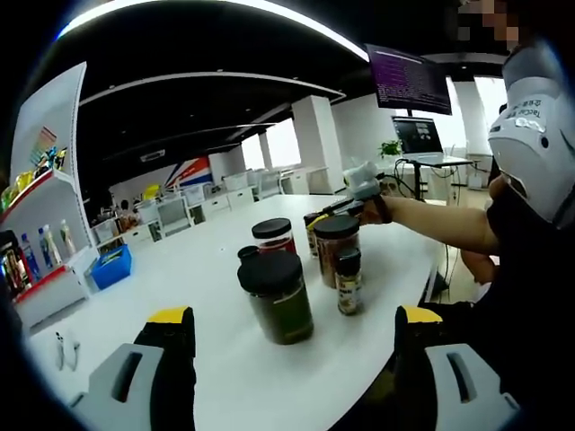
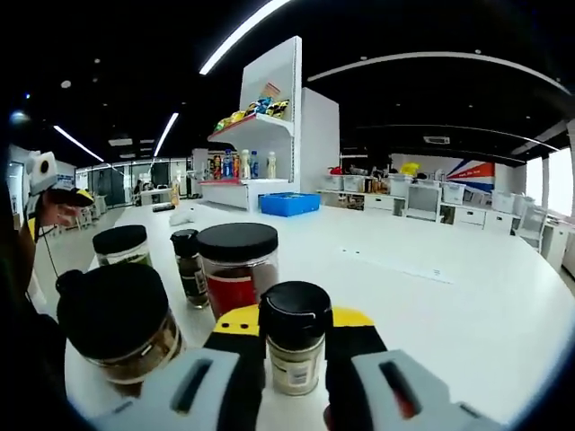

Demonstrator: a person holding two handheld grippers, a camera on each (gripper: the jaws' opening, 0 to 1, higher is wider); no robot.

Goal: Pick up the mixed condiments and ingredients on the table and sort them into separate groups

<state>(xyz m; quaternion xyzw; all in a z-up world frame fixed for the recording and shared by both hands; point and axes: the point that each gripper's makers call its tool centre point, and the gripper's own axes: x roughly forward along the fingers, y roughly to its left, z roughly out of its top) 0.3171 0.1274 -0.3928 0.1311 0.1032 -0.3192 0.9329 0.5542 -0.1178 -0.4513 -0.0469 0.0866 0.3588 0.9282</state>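
White counter (image 2: 467, 278) in an open office; jars clustered near its edge; right tool (image 2: 295, 359) clamps a small black-lidded jar (image 2: 295, 350); left tool (image 1: 287, 346) open, short of the dark green jar (image 1: 277, 296)

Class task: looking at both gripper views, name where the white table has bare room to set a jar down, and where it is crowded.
Bare room: the broad stretch of white table right of the red-filled jar, toward the blue bin, and the patch in front of the dark jar between the left gripper jaws. Crowded: the jar cluster around the small jar in the right gripper.
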